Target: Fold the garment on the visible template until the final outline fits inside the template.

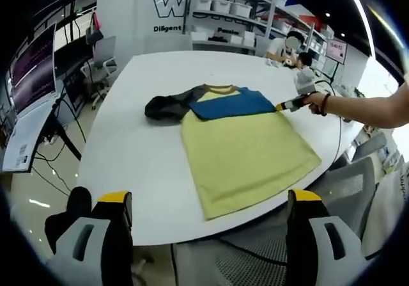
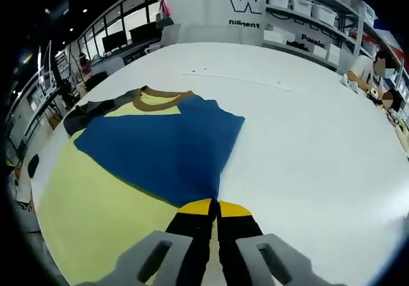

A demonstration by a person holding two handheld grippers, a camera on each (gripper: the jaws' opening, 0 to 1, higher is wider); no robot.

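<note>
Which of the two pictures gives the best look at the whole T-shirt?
The left gripper view: the T-shirt lies whole on the white table, yellow body, blue sleeve and dark sleeve all visible. The right gripper view shows the T-shirt close up, its lower part cut off, with the right tongs shut on the blue sleeve.

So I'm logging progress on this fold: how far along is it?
Early on. Done: the T-shirt lies flat on the white table. In hand: the right gripper is shut on the blue sleeve, drawn across the chest. Left: the dark sleeve still lies out to the side, the yellow body is unfolded, and the left gripper hangs open off the table edge. I can't make out a template.
</note>
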